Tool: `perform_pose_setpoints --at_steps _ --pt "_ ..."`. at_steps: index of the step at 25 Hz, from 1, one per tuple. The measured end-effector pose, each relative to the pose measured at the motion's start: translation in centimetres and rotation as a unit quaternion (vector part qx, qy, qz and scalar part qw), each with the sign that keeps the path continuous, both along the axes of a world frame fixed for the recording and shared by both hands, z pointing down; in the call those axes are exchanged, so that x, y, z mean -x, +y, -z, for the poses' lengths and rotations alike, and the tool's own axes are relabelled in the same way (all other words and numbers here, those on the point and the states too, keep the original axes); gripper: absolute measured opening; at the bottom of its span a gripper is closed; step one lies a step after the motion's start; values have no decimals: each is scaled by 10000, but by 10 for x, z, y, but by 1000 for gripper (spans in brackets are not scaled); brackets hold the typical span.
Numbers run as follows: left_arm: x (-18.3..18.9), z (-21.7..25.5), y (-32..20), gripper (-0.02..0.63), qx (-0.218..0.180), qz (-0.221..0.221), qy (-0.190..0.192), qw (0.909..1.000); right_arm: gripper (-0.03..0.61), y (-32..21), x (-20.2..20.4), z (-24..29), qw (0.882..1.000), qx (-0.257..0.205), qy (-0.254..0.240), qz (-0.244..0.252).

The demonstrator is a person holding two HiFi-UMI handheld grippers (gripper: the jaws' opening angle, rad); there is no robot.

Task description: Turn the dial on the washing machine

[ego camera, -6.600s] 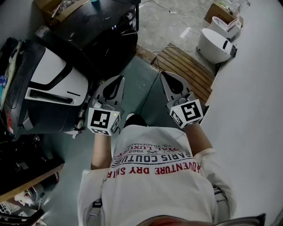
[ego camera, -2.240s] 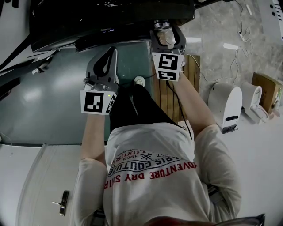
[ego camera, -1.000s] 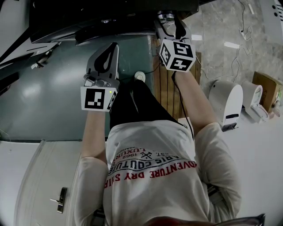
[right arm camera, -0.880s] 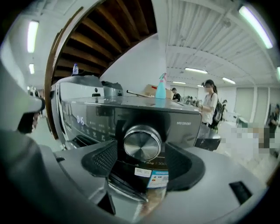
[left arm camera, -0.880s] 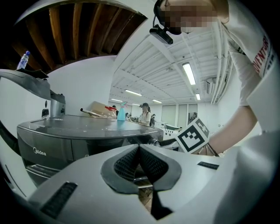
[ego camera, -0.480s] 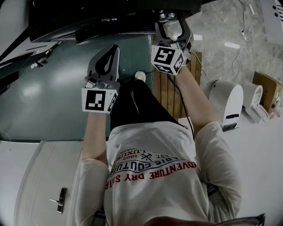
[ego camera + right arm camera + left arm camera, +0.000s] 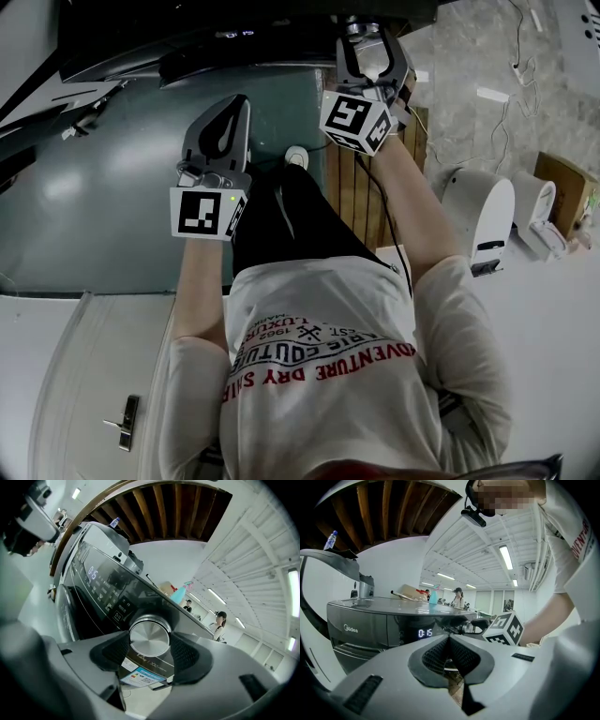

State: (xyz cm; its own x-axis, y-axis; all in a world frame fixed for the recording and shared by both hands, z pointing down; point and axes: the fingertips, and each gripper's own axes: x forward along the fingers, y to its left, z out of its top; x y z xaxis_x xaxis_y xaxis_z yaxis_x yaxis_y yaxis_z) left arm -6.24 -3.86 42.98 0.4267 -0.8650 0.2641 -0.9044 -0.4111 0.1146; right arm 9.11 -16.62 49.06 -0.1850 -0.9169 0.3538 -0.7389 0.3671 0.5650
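The dark washing machine (image 7: 187, 37) fills the top of the head view, its display (image 7: 424, 633) lit. Its round silver dial (image 7: 149, 638) sits on the control panel. In the right gripper view it lies between my right gripper's (image 7: 150, 644) black pads (image 7: 110, 651), which touch its two sides as the jaws are closing. From the head, the right gripper (image 7: 367, 42) reaches up to the dial (image 7: 356, 26). My left gripper (image 7: 234, 101) hangs lower, left of it, over the green floor. It is shut and empty, pads (image 7: 436, 656) together, aimed at the machine's front.
A wooden slatted platform (image 7: 361, 187) lies under the right arm. White appliances (image 7: 478, 220) and a cardboard box (image 7: 562, 187) stand on the floor at right. A white door with a handle (image 7: 122, 422) is at lower left. People stand far behind the machine (image 7: 219, 620).
The right gripper has stayed at the dial and rolled, its marker cube swinging to the left. The left gripper has barely moved.
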Motion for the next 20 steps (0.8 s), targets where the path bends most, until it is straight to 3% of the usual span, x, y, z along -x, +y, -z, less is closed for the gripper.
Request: perform_pose_setpoints --at_steps 7,13,18,20 --pt "1 0 -1 15 8 -12 6 10000 291 -1 -2 1 9955 420 -821 -213" --pt "5 -1 -7 15 -6 -15 3 10000 291 -3 -1 3 9804 887 -1705 -423" --pt "4 -4 -8 15 60 -16 -9 10000 293 -2 -4 5 9766 820 -1955 -355" --pt "4 -6 -7 15 100 -26 -13 9999 293 -2 -4 6 9801 719 -1831 -281"
